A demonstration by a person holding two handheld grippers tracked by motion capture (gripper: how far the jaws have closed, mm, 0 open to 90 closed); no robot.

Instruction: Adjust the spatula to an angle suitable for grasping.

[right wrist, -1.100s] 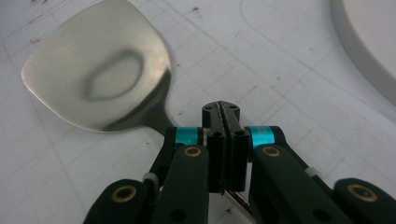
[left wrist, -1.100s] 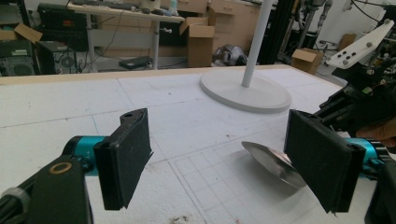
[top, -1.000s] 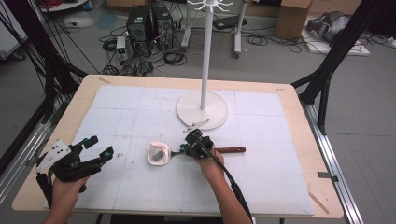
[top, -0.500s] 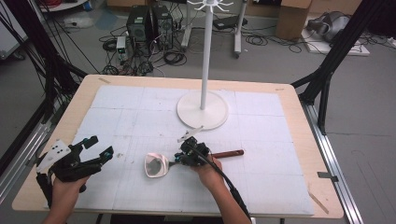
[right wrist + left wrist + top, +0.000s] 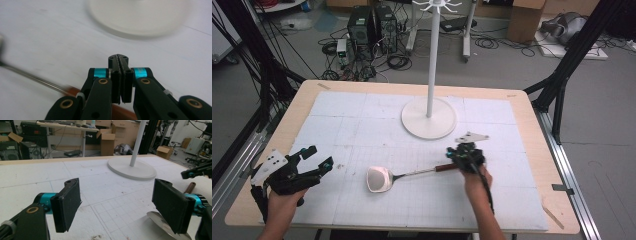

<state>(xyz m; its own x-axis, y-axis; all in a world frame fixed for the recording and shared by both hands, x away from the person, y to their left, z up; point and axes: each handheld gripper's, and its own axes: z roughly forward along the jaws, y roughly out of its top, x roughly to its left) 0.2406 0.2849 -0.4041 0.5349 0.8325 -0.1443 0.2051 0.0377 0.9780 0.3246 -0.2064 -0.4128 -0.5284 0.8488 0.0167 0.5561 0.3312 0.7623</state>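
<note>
Right tongs [image 5: 460, 156] are seen pressed shut w/ nothing between them, at the brown handle end of the ladle [image 5: 404, 175]. Ladle is laid flat on table [image 5: 362, 120], long axis left-right, bowl toward left tongs [image 5: 314, 157], spread wide, empty, farther off.

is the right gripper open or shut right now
Shut. In the right gripper view the right gripper has its two jaws pressed together with nothing between them; the ladle's brown handle lies under it, not clamped.
</note>
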